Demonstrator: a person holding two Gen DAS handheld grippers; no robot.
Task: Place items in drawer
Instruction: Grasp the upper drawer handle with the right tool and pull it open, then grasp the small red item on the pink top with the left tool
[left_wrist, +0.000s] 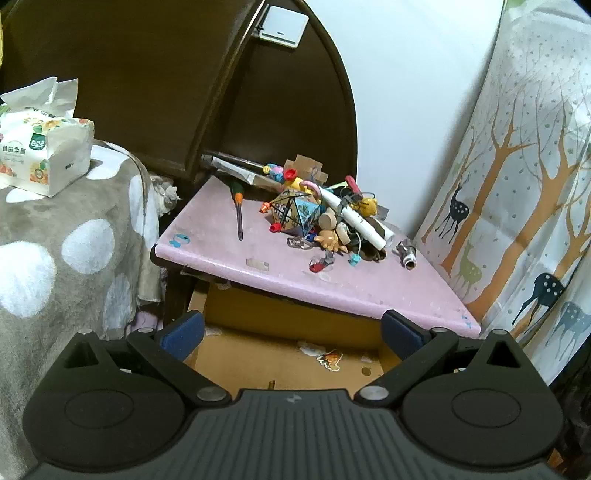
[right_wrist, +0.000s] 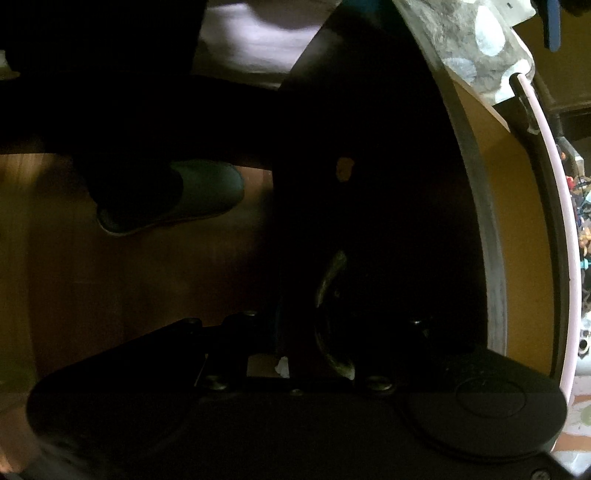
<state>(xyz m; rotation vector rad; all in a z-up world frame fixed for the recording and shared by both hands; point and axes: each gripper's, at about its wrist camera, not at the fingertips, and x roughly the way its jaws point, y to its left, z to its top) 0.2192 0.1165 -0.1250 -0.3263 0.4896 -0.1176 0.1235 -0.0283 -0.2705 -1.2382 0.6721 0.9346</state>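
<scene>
In the left wrist view, a pile of small toys and trinkets (left_wrist: 325, 214) lies on a pink nightstand top (left_wrist: 229, 254), with a patterned many-sided ball (left_wrist: 293, 214), a white tube (left_wrist: 356, 221) and a screwdriver (left_wrist: 238, 206) beside it. Below the top, the drawer (left_wrist: 288, 354) stands open, showing a tan bottom with stickers. My left gripper (left_wrist: 291, 334) is open and empty, over the open drawer. In the dark right wrist view, my right gripper (right_wrist: 314, 332) is pressed against the dark drawer front (right_wrist: 369, 184) around a metal handle (right_wrist: 330, 280); its fingers are lost in shadow.
A bed with a grey spotted blanket (left_wrist: 55, 258) and a tissue pack (left_wrist: 40, 147) is on the left. A dark headboard (left_wrist: 147, 74) stands behind. A deer-print curtain (left_wrist: 517, 184) hangs on the right. A slippered foot (right_wrist: 173, 199) stands on the wooden floor.
</scene>
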